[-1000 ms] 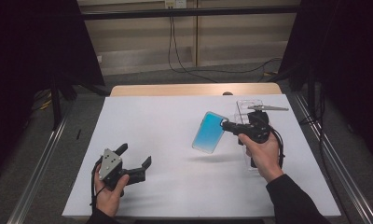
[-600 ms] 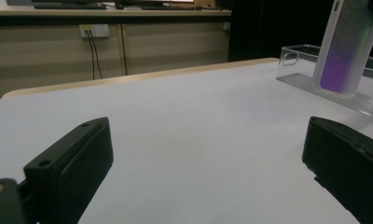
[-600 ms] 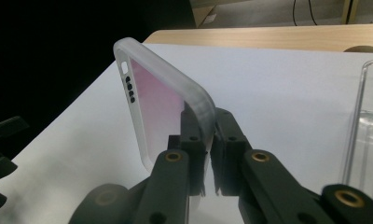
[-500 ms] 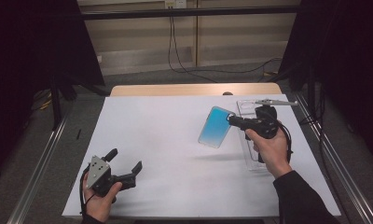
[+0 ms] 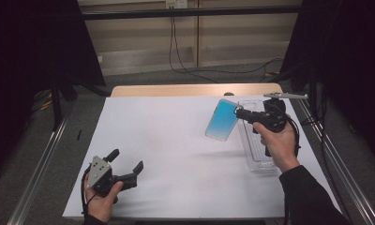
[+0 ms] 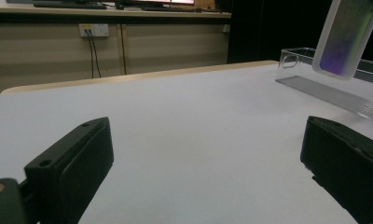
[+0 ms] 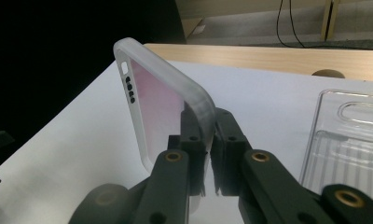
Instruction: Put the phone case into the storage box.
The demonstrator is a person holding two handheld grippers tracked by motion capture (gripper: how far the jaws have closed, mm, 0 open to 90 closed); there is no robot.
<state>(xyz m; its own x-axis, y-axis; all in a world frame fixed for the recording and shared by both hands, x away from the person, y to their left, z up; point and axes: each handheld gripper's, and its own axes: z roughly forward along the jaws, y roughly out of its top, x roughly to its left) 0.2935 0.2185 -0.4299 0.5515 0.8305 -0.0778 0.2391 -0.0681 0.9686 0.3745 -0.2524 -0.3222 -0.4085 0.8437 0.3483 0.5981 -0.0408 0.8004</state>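
The frosted, translucent phone case with rounded corners and a blue-tinted back hangs tilted above the matte white table sheet, pinched at one edge between the closed jaws of the right gripper. Just beside it lies a clear, ribbed plastic tray. The left gripper, jaws spread wide, holds nothing, low near the table's front edge.

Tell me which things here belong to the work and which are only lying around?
Belonging to the work:
- blue phone case, held above the table by the right gripper
- clear tray beside it

Only lying around:
- left gripper, open and idle
- white table
- wall cables
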